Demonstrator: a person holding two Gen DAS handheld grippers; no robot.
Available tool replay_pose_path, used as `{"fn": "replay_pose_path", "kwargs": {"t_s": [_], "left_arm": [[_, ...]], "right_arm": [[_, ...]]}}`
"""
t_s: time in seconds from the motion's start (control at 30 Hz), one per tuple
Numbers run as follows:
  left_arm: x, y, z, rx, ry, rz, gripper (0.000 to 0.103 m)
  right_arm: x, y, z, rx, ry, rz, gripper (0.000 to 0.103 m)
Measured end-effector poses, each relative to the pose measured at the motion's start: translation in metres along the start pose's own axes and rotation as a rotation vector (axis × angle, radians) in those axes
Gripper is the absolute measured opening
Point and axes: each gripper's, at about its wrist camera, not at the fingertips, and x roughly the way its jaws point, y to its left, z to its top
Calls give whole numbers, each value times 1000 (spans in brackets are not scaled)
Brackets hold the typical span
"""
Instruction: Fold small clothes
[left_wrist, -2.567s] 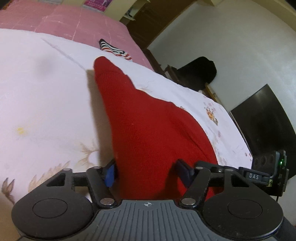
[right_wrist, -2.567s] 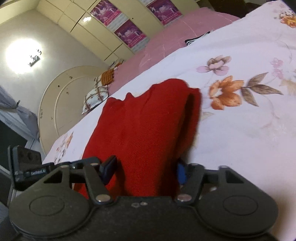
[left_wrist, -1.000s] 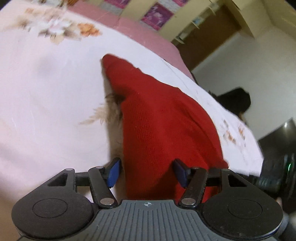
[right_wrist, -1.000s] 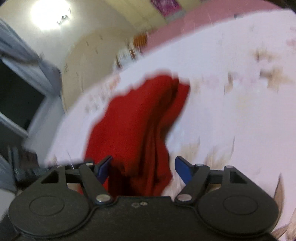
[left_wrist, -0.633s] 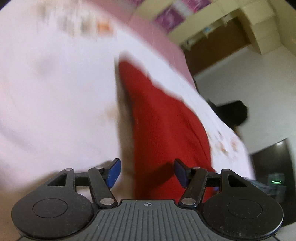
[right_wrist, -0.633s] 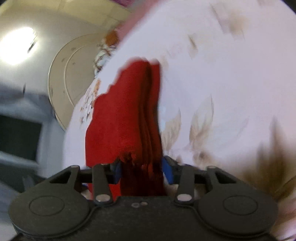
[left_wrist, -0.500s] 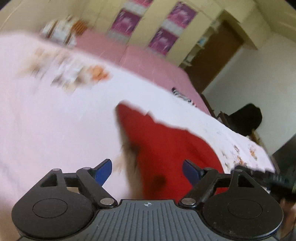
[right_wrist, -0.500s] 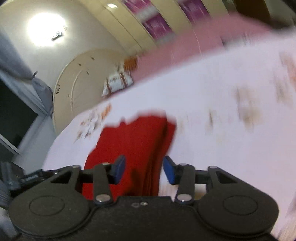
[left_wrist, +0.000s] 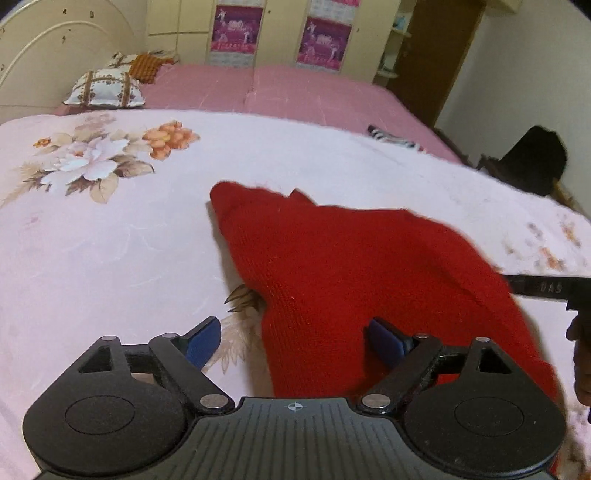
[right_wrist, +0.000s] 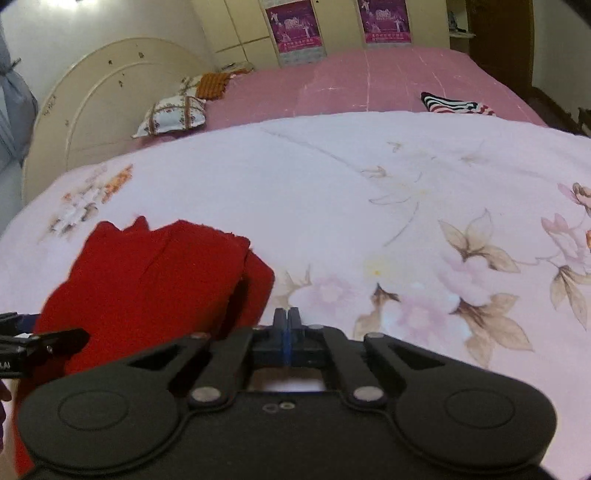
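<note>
the red knit garment (left_wrist: 362, 266) lies folded on the floral bedspread (left_wrist: 110, 236) of the bed, and everything the next move needs hangs on how it sits against the two tools. in the left wrist view the garment runs away from the left hand-held gripper (left_wrist: 293, 334) on a slant: its near, wide end lies right under and between the blue pads, while its narrow end tapers off toward the pink sheet (left_wrist: 295, 96) at the far side of the bed. the left fingers stand wide apart, holding nothing, one pad over bare bedspread just beside the garment's left edge and the other over the red knit itself

in the right wrist view the same garment (right_wrist: 159, 273) lies off to the left of the right hand-held gripper (right_wrist: 286, 328), whose pads are pressed together with nothing between them; the garment's doubled right edge sits just beside that tip, not in line with it

judging from this, the left hand-held gripper is the nearer and better lined up along the garment's long axis, so it seems the likelier one for a further fold or smoothing pass; the right one would have to swing leftward toward the garment first

a striped cloth (right_wrist: 454, 103) lies well apart from the garment, on the pink sheet
</note>
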Motion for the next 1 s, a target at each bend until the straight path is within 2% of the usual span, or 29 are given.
{"fn": "replay_pose_path", "kwargs": {"t_s": [0.03,0.07,0.1,0.17,0.23,0.3,0.37,0.4,0.43,0.47,0.53,0.57,0.6,0.63,0.7,0.8,0.9,1.0], "left_arm": [[-10,-2,-4,4,-22,-2,87],[-14,-1,-6,4,-37,-10,87],[-20,-1,-11,-1,-53,-27,87],[-23,-3,-18,0,-59,-45,87],[-20,-11,-27,48,-35,7,87],[-16,-17,-36,75,-17,50,89],[-26,-21,-37,64,-12,75,92],[-36,-25,-38,71,-20,87,92],[-48,-30,-40,87,-37,92,92],[-62,-36,-45,107,-54,93,92],[-90,-46,-56,122,-82,94,95],[-104,-49,-61,120,-102,97,103],[-119,-54,-68,120,-126,98,103],[-134,-58,-74,118,-146,100,103],[-168,-64,-89,111,-184,92,103],[-214,-68,-113,100,-239,104,103],[-251,-70,-137,107,-258,97,103],[-283,-71,-157,118,-285,84,103]], "right_arm": [[-13,-2,-1,24,-49,19,10],[-25,-2,-2,34,-97,47,21],[-36,1,-6,46,-134,82,26],[-60,9,-17,20,-174,164,24],[-70,25,-30,-52,-168,224,21],[-62,42,-46,-153,-119,186,19],[-37,52,-58,-214,-23,38,25],[-41,51,-60,-201,-46,2,30],[-51,50,-60,-173,-58,-24,29],[-65,49,-62,-151,-85,-27,28],[-97,50,-72,-124,-137,22,30],[-110,52,-79,-117,-157,34,31],[-126,55,-86,-119,-178,38,38],[-146,59,-97,-125,-208,42,53],[-173,67,-113,-126,-255,50,71],[-206,80,-127,-106,-274,74,71],[-236,94,-152,-100,-300,60,82],[-261,109,-171,-96,-326,41,87]]}}
